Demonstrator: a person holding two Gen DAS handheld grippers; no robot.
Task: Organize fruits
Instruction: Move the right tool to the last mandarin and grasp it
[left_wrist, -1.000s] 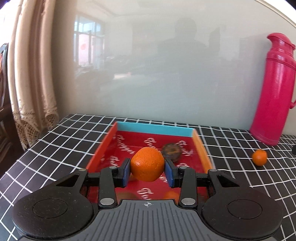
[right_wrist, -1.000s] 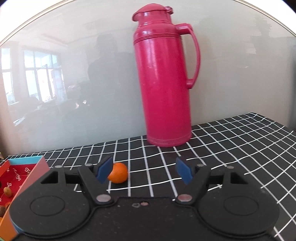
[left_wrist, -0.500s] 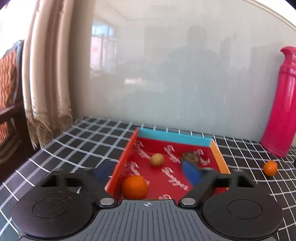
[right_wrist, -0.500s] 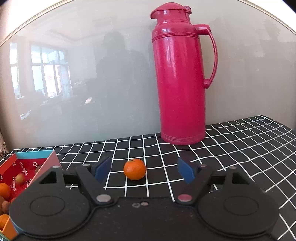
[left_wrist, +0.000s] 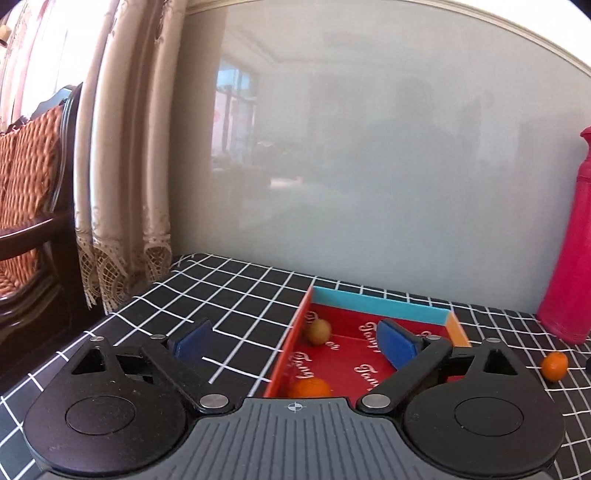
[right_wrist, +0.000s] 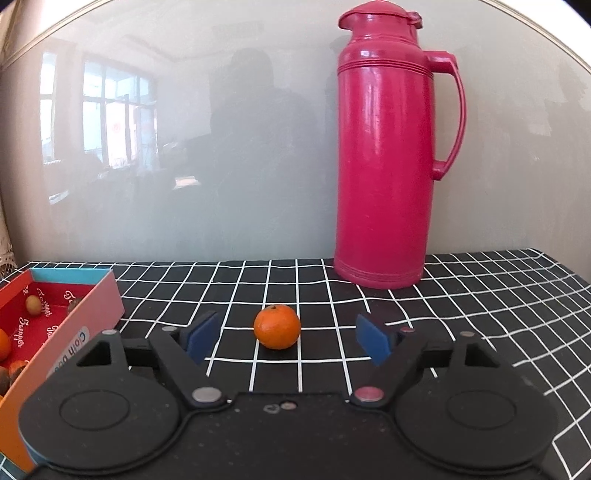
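Observation:
A red box with a blue far wall lies on the black checked tablecloth. In the left wrist view an orange and a small yellowish fruit rest inside it. My left gripper straddles the box's left wall, its jaws opening wide with nothing held. A loose orange sits on the cloth just ahead of my right gripper, which is open; the pads do not touch it. That same loose orange shows at the far right of the left wrist view. The red box holds several fruits.
A tall pink thermos stands at the back by the glossy wall, right of the loose orange. Curtains and a wooden chair lie beyond the table's left edge. The table's right edge shows in the right wrist view.
My left gripper let go of its orange, which now lies in the box, and swung left over the box's left wall. My right gripper shifted so the loose orange sits centred ahead of its jaws.

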